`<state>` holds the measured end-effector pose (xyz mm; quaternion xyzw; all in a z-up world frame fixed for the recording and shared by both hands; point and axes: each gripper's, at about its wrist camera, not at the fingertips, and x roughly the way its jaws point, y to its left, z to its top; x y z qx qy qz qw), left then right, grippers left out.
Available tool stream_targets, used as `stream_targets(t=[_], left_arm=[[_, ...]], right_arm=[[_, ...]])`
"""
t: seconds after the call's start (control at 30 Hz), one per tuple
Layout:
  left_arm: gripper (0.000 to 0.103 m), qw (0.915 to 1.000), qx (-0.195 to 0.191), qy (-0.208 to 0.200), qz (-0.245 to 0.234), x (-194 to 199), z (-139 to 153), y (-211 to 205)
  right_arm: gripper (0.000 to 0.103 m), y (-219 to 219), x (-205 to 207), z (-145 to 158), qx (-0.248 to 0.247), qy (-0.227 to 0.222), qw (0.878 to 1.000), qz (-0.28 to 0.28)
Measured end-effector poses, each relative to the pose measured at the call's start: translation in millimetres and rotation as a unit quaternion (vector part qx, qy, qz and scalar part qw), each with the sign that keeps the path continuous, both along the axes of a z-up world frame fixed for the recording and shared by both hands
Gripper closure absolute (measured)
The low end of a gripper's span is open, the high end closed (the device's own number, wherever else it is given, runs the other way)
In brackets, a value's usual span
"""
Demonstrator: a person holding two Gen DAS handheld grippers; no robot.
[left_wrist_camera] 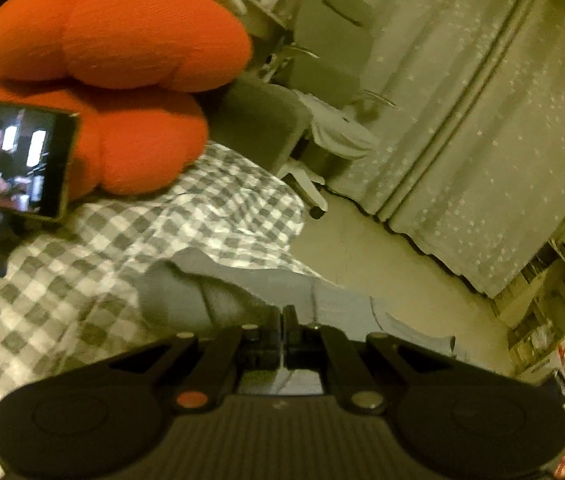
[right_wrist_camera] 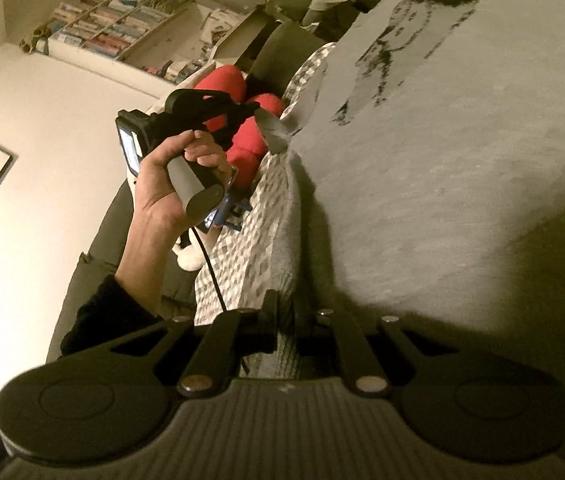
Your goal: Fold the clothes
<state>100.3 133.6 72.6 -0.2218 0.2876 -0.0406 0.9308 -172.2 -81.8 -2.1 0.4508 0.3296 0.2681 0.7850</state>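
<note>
A grey garment with a dark print [right_wrist_camera: 422, 128] hangs stretched between both grippers over the checkered bed. My left gripper [left_wrist_camera: 283, 314] is shut on an edge of the grey garment [left_wrist_camera: 242, 284]. In the right wrist view the left gripper [right_wrist_camera: 258, 114] is held up by a hand and pinches a corner of the cloth. My right gripper [right_wrist_camera: 284, 304] is shut on the garment's near edge, with the fabric running between its fingers.
An orange cushion [left_wrist_camera: 114, 60] lies on the checkered bedspread [left_wrist_camera: 62, 280], with a phone on a stand [left_wrist_camera: 14, 160] playing video beside it. A curtain [left_wrist_camera: 482, 120] and a grey chair [left_wrist_camera: 266, 124] stand past the bed. Bookshelves [right_wrist_camera: 122, 24] line the wall.
</note>
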Motion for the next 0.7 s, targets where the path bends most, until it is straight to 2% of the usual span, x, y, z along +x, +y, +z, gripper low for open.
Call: stream_targets(t=[0.1,0.2,0.37,0.67,0.7], left_arm=[[0.103,0.9998,0.013,-0.003,-0.014,4,0,-11],[0.103,0.9993,0.026,-0.005,-0.027,7,0,-22],[0.103,0.9980,0.045,-0.009,-0.043,13,-1,-36],[0.103,0.9971,0.046,-0.017,-0.058,17,3,-48],[0.103,0.9970,0.046,-0.018,-0.059,18,3,-49]], right_arm=[[0.094,-7,0,-10,0.049,0.026,0.998,0.001],[0.093,-12,-2,-14,0.054,0.039,0.998,-0.003],[0.093,-16,-6,-8,0.018,0.028,0.999,-0.011],[0.093,-10,-10,2,-0.055,0.000,0.998,-0.021],[0.087,-8,-11,6,-0.076,-0.008,0.997,-0.024]])
